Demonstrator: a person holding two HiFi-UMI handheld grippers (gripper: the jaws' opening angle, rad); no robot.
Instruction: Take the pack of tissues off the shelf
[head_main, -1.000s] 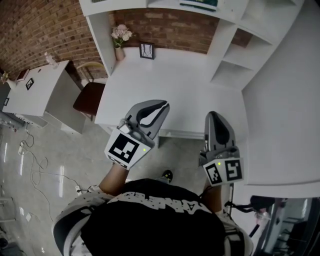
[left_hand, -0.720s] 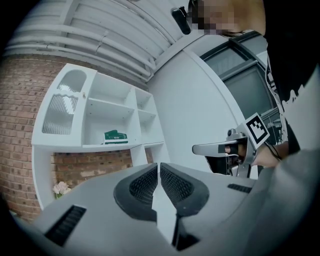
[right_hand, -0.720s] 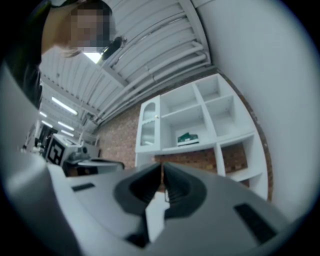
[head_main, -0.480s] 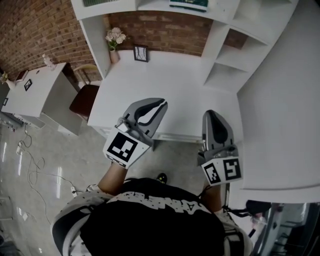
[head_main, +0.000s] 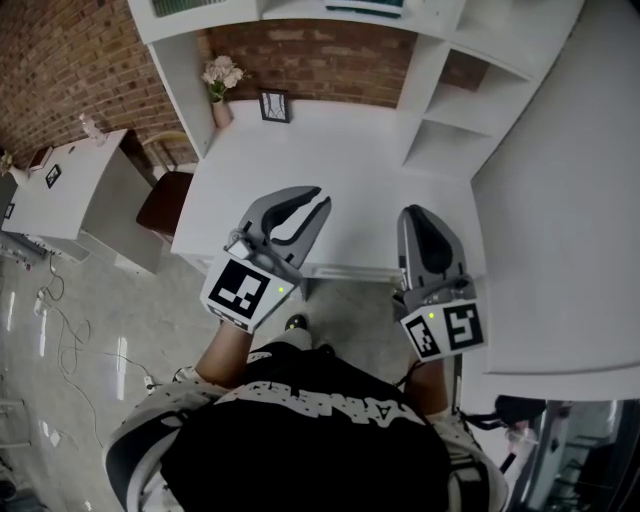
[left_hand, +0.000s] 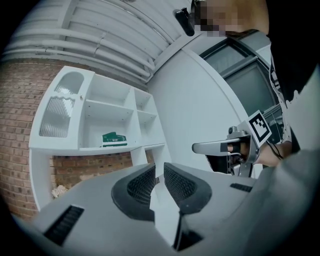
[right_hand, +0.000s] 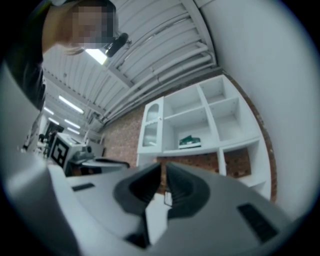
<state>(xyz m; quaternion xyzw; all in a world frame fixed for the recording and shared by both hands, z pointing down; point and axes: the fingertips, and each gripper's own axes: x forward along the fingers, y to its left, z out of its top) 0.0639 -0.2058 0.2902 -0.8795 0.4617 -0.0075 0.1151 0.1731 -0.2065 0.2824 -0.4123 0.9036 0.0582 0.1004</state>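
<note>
The pack of tissues (left_hand: 114, 138) is green and lies on a shelf of the white wall unit above the desk, also visible in the right gripper view (right_hand: 190, 142) and as a green edge at the top of the head view (head_main: 368, 6). Both grippers are held level over the desk's front edge, far below the pack and short of it. My left gripper (head_main: 320, 198) has just been opening; a narrow gap shows between its ribbed pads (left_hand: 142, 182) with nothing in it. My right gripper (head_main: 415, 212) is shut and empty (right_hand: 164, 167).
The white desk (head_main: 340, 160) carries a flower vase (head_main: 220, 80) and a small framed picture (head_main: 274, 105) at its back by the brick wall. White shelf compartments (head_main: 450, 140) rise at the right. A chair (head_main: 165, 195) and a white side table (head_main: 70, 175) stand left.
The left gripper's jaws, together before, now stand slightly apart. Both grippers have edged forward toward the desk. The right jaws stay together.
</note>
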